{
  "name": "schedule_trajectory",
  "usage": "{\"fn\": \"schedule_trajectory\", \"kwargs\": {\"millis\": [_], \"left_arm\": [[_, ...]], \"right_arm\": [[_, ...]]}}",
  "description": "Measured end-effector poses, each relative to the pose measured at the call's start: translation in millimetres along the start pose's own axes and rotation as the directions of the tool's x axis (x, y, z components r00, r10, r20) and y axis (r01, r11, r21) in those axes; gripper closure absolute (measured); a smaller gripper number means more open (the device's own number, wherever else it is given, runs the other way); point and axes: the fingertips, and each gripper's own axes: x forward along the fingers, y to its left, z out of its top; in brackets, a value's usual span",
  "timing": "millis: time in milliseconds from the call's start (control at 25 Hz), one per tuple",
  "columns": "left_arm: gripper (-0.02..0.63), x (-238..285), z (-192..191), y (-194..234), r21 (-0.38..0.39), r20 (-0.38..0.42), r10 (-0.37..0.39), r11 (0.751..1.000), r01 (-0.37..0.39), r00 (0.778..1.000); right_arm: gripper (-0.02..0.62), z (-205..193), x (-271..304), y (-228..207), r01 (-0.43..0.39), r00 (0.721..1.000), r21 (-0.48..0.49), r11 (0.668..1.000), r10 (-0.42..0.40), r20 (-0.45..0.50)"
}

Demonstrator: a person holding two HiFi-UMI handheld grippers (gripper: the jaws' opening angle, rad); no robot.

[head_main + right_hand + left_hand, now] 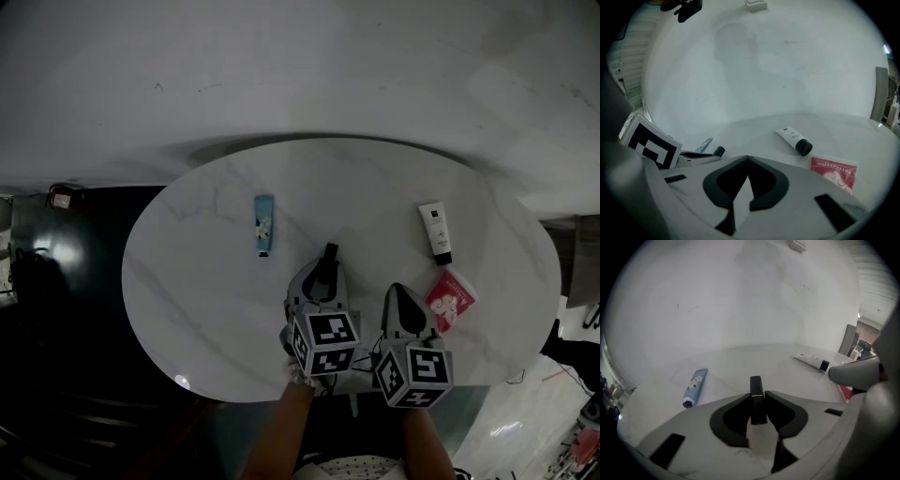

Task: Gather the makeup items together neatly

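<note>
The left hand-held gripper point(757, 396) is pinching a slim black case point(756, 384) with a thin gold band round it. It is most likely a lipstick, though the dim view does not settle that. The case stands lengthwise between the two pads and its far end pokes out past the fingertips. In the head view this hand-held gripper point(325, 269) sits over the near middle of the round white marble surface point(206, 309), and the black case point(329, 251) points away from the person.

The right hand-held gripper point(747, 160) has its jaws pressed together with nothing between them. In the head view it point(395, 290) lies just to the right of the left one, close to it, both angled downward at the surface.

A blue tube point(263, 225) with a flower print lies flat to the left of the black case and farther from the person, dark cap toward the person, well apart from the other items. The left gripper view shows it point(695, 387) off to the left of the jaws.

A white tube point(435, 232) with a black cap lies on the right side of the surface, cap toward the person. A red sachet point(451, 300) lies flat just on the near side of that cap, close beside the right hand-held gripper. The right gripper view shows the white tube point(794, 139) and the red sachet point(834, 172) near each other, ahead of the jaws and to their right.

Each hand-held gripper carries a marker cube point(324, 340) at its rear.
</note>
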Motion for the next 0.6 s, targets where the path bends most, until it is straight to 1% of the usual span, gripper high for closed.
{"fn": "schedule_trajectory", "kwargs": {"millis": [120,320,600], "left_arm": [[0.466,-2.1,6.2,4.1,-0.014,0.015,0.023,1.000,-0.022,1.000],[0.466,-3.1,15.8,13.7,-0.085,0.022,0.048,0.995,-0.046,0.999],[0.466,-1.1,31.1,30.1,-0.150,0.031,0.093,0.985,-0.088,0.995]], "right_arm": [[0.574,1.4,-0.4,0.5,-0.004,1.000,-0.004,1.000,0.004,0.001],[0.574,3.1,0.6,2.0,-0.012,1.000,-0.014,1.000,0.012,0.001],[0.574,3.9,3.9,7.6,-0.033,0.999,-0.026,0.999,0.033,-0.002]]}}
